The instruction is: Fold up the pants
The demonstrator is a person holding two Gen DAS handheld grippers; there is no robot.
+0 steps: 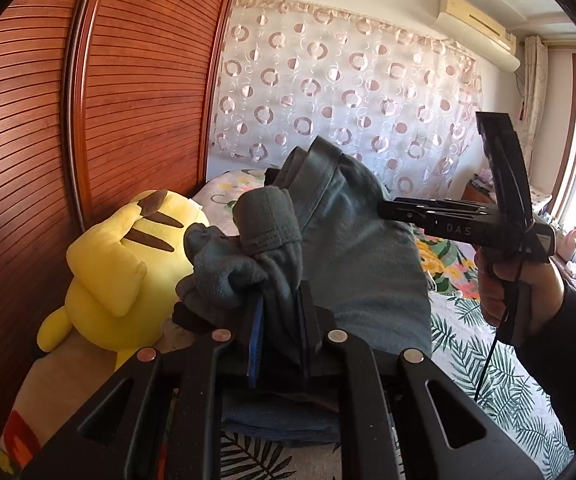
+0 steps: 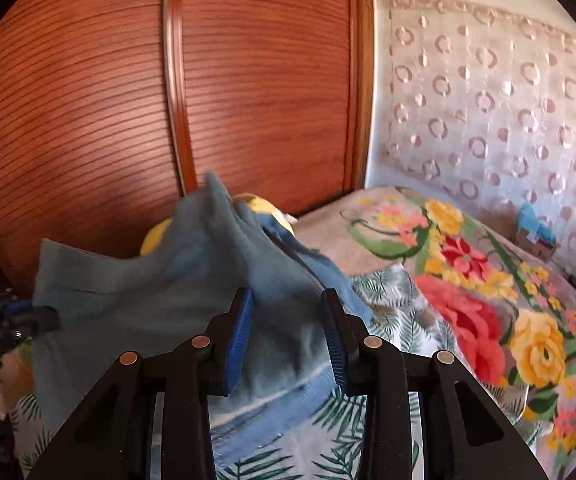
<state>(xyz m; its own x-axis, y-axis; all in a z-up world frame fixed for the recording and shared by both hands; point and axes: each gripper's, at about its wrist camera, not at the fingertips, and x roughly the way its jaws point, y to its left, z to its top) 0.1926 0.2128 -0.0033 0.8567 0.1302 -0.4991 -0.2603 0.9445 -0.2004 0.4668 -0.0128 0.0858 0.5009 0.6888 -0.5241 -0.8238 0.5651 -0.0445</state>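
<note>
We had the left gripper (image 1: 278, 320) clamped on a bunched fold of the soft grey-blue pants (image 1: 352, 248), draped at twelve o'clock over the leaf-print bedspread (image 1: 484, 364) (fleecy, rumpled); our right gripper (image 2: 288, 332) stood parted, ribbed blue pads (image 2: 238, 340) clear of the cloth between them

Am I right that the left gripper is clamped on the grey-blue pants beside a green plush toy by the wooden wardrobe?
Not quite: the plush toy is yellow, as the left wrist view shows. The rest holds: the left gripper is clamped on the pants by the wooden wardrobe.
</note>
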